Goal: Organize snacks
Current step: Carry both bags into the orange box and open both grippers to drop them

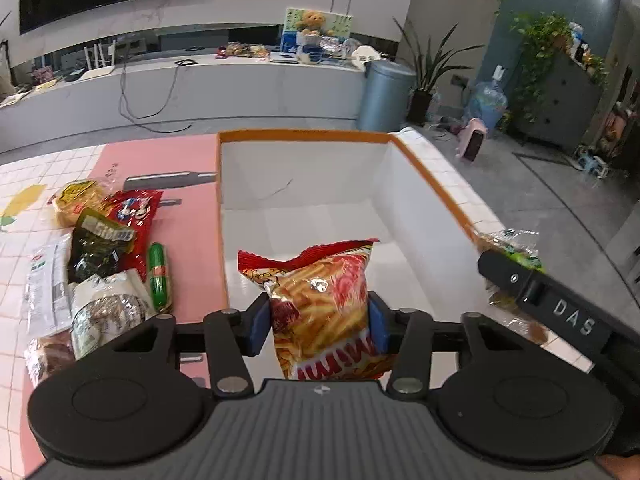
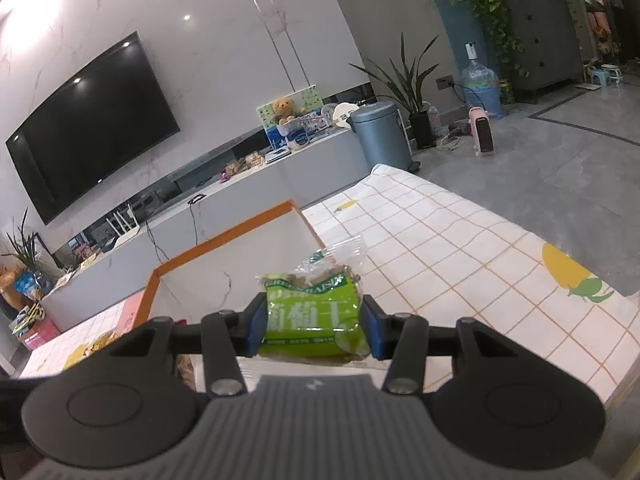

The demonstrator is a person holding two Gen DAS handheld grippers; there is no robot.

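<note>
My left gripper [image 1: 319, 322] is shut on a red and yellow bag of fries snacks [image 1: 320, 304] and holds it over the open white box with an orange rim [image 1: 304, 134]. My right gripper [image 2: 314, 326] is shut on a green raisin packet [image 2: 312, 312] and holds it above the box's right rim [image 2: 224, 236]. The right gripper with its green packet [image 1: 520, 252] also shows at the right in the left wrist view. A pile of several snack packets [image 1: 100, 256] lies on the table left of the box.
The table has a white checked cloth [image 2: 460, 248] and a pink mat [image 1: 188, 208]. A green sausage-shaped snack [image 1: 159, 276] lies near the box's left wall. Beyond the table are a TV bench, a grey bin [image 1: 384, 96] and plants.
</note>
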